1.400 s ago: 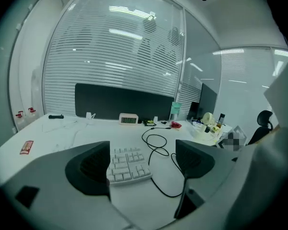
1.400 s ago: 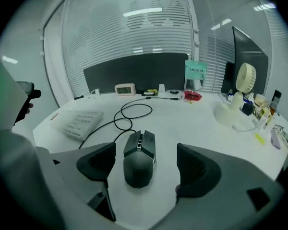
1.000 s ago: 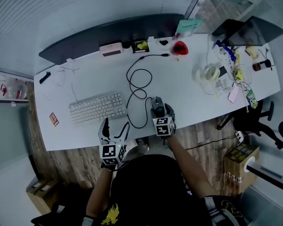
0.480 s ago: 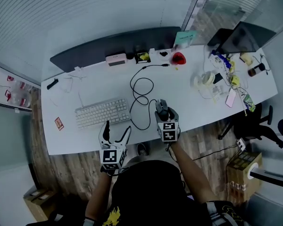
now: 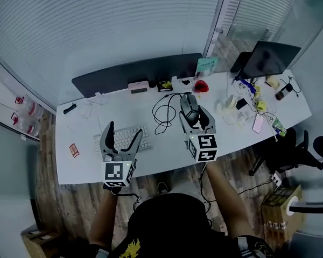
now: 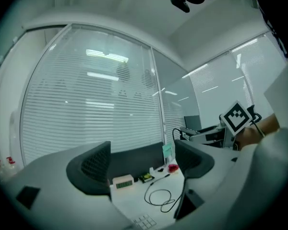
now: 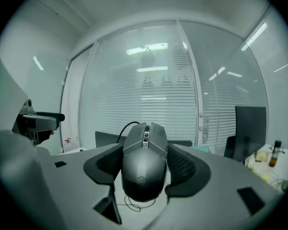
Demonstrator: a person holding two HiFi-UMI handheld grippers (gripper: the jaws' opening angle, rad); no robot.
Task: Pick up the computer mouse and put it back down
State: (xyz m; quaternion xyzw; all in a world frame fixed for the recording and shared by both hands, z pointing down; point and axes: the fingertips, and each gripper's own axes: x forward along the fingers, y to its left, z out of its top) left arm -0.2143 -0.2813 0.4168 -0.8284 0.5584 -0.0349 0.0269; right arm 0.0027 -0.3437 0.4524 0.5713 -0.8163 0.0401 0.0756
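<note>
Close to the body, both forearms reach forward over the near edge of the desk (image 5: 78,163), each ending in a marker cube, and both tools sit up off the surface, pointing about level toward the blinds (image 5: 124,26). Right gripper (image 5: 195,117) pinches the mouse (image 7: 144,152): the two pads press on its flanks from either side, its rounded rear with the logo faces the camera, and its wheel end sticks out past the tips. It sits straight in the grip and hangs clear of the desk, with the white top showing beneath it in the right gripper view. Its cable (image 5: 162,117) leaves the front and drops to loose loops lying on the desk just left of that tool. Left gripper (image 5: 123,136) has its jaws spread wide with nothing between them; it hovers over the keyboard (image 5: 147,136), well apart from the mouse, and rolled a little to one side. Farther back, along the rear edge, stand a small clock (image 5: 138,86) and a red thing (image 5: 201,86) in front of a dark screen panel (image 5: 134,74); clutter and a dark monitor (image 5: 269,58) fill the far right end
</note>
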